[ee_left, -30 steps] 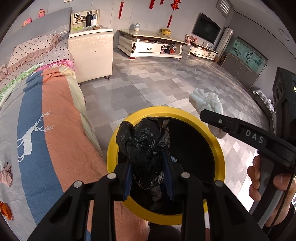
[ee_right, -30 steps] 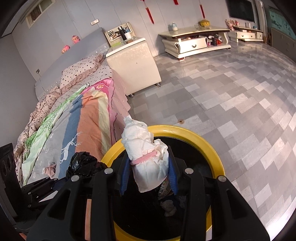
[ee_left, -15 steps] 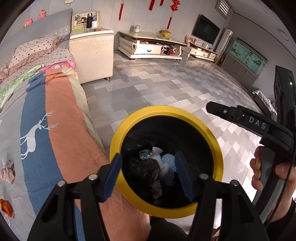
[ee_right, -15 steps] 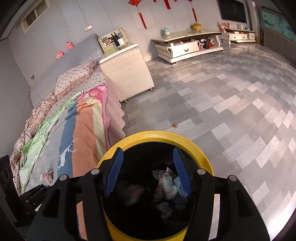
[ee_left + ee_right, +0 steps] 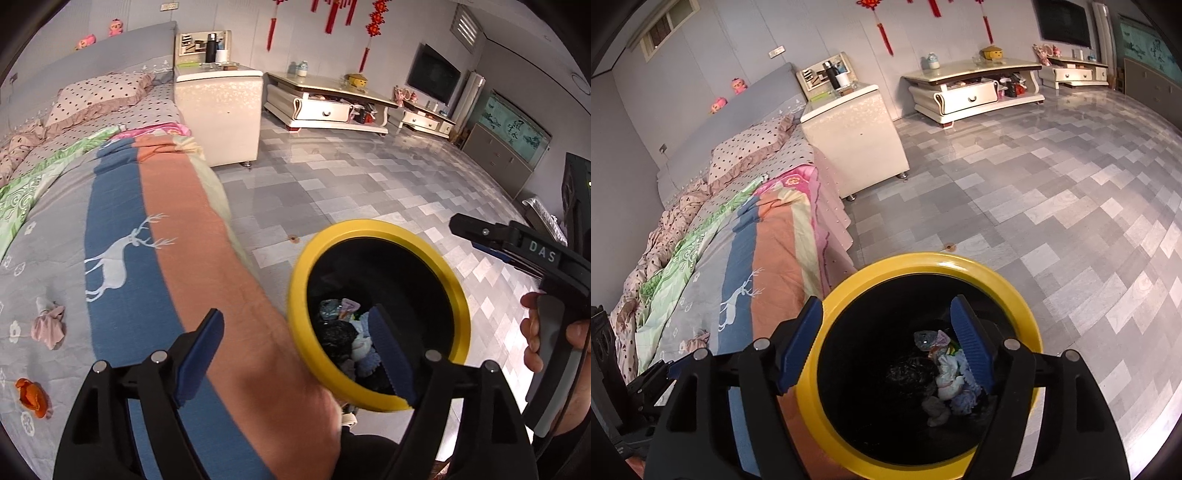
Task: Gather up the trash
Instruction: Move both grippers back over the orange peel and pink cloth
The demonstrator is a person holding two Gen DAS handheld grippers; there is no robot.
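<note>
Yellow-rimmed bin touches the bed; tiled floor beyond.

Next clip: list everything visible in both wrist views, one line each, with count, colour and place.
bin: one, yellow rim, black inside, on floor beside bed
trash in bin: several pieces, black, white, blue, at the bottom
bed: one, striped deer quilt, left
crumpled tissue: one, pinkish, on quilt
orange scrap: one, on quilt near left edge
nightstand: one, cream, beside bed head
TV stand: one, cream, far wall
television: one, black, on wall
left claw: one, black with blue pads, opening, nothing between
right claw: one, same colours, opening over bin, empty
hand: one, gripping right claw's handle
</note>
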